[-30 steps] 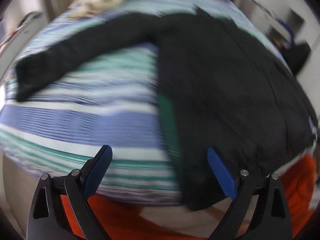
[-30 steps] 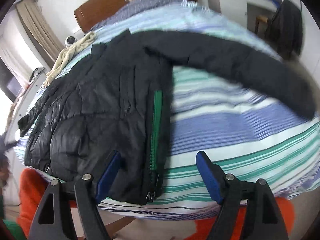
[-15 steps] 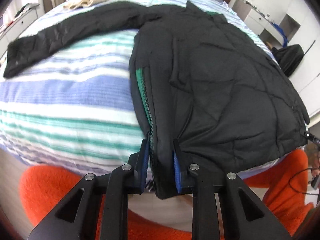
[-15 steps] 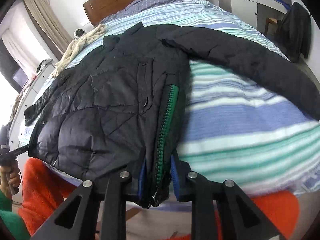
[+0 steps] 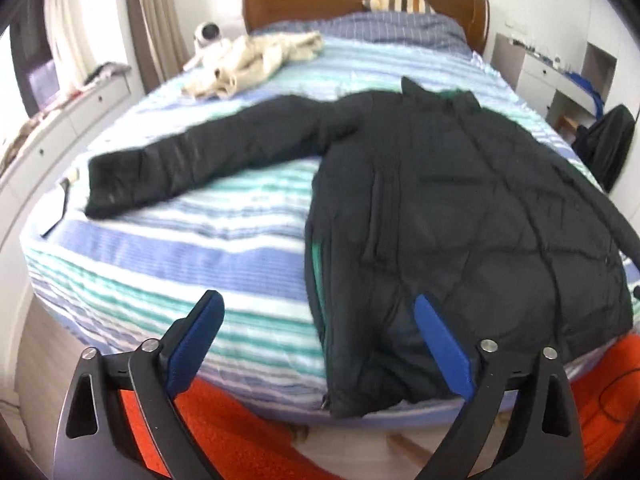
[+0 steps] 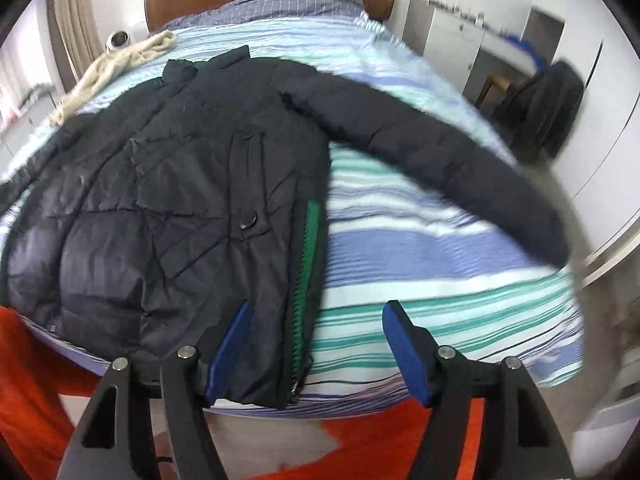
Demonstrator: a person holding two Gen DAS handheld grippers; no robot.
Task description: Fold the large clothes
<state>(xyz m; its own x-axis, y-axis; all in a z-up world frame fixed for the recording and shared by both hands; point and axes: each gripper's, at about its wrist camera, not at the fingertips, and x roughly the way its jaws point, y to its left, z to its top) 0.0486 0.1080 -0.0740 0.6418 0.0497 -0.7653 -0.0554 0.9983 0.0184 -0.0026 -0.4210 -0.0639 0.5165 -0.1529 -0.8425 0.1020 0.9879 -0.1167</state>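
A black padded jacket (image 6: pixel 188 208) lies flat on a striped bed (image 6: pixel 420 264), hem at six o'clock, one sleeve (image 6: pixel 432 148) stretched toward two o'clock. The left gripper (image 5: pixel 320 344) and right gripper (image 6: pixel 316 354) both hover spread wide, holding nothing. The jacket looks soft, bulky and slippery; the zipper edge (image 6: pixel 308 256) near the hem seems the firmest hold.
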